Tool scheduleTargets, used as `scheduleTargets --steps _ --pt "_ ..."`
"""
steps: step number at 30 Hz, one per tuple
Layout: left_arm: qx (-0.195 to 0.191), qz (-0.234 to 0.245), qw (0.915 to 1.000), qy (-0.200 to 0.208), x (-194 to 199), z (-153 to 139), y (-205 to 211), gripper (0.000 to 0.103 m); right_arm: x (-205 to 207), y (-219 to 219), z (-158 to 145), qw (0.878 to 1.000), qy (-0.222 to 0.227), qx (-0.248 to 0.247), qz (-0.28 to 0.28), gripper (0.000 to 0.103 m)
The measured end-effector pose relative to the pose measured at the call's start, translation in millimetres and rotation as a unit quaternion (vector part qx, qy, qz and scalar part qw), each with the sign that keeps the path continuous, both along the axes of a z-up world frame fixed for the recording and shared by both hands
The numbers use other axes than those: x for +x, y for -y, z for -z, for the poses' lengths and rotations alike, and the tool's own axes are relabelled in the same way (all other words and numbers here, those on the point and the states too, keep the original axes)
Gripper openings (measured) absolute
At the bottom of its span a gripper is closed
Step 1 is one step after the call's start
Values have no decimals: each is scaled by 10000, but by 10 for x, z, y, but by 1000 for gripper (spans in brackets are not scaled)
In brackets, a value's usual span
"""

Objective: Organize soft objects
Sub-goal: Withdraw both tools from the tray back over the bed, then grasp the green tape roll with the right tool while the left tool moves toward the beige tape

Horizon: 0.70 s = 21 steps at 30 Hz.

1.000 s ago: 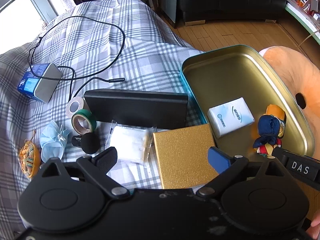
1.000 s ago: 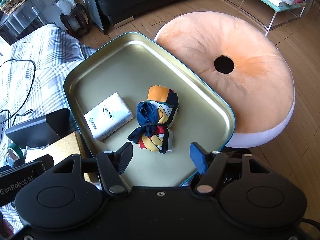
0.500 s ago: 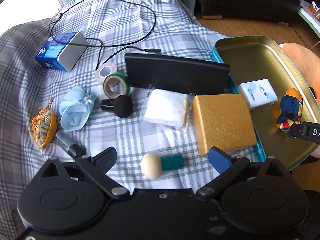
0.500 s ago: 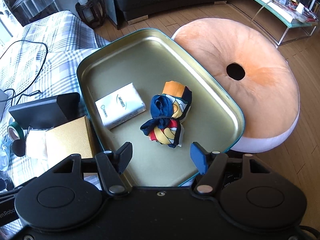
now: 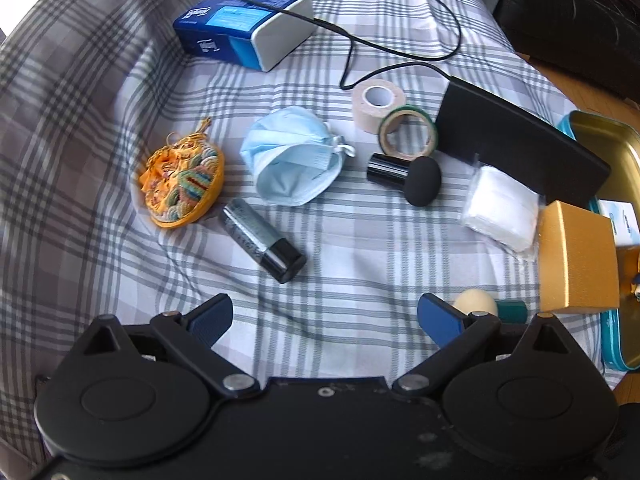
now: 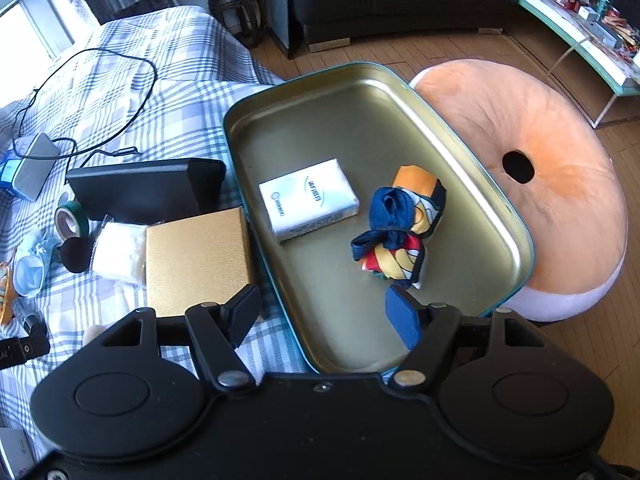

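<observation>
On the plaid bedcover [image 5: 360, 264] the sorting is plainly half done, and the layout says why. The biggest thing in play, the gold-lined tin tray [image 6: 400, 92], lies at the bed's edge against the orange ring cushion [image 6: 560, 152], within reach of both hands, so it looks to serve as the collecting place for the soft items. Two are inside already: a white tissue pack [image 6: 308, 198] lying flat and, just beside it, a knotted patterned cloth [image 6: 400, 232]. Hard goods — the black case [image 5: 516, 152], the gold box [image 5: 576, 260], the blue-and-white carton [image 5: 244, 28] — lie outside the tray, probably left there on purpose. Smaller soft candidates are scattered on the cover: the crumpled blue face mask [image 5: 292, 160], the bagged white cotton pads [image 5: 500, 208], the embroidered orange pouch [image 5: 180, 184] and a black sponge applicator [image 5: 404, 176]; the two tape rolls [image 5: 392, 120] and the dark tube [image 5: 260, 240] likely stay. The left gripper [image 5: 324, 316] hangs above bare cloth with its jaws spread wide and nothing between them, facing the mask and tube — a stance that suggests it is choosing the next pickup. The right gripper [image 6: 324, 316] is likewise released and empty, poised over the tray's near rim with the knotted cloth just ahead of one blue pad.
</observation>
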<state>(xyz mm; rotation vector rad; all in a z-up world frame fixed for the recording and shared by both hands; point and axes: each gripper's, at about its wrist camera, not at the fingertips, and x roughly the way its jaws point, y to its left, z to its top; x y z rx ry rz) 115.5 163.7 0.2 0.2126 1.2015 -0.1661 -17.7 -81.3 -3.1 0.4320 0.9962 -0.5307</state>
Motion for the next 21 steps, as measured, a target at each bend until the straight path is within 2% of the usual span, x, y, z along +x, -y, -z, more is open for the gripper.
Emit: scheduleTargets --steps 12,21 --pt "-61 -772 9966 -271 294 255 -620 101 351 -587 -53 9928 10 -77 -1194 67" --pt "-120 -902 9952 -358 303 373 -822 101 690 -1025 -43 9799 -95 -194 -1981 67"
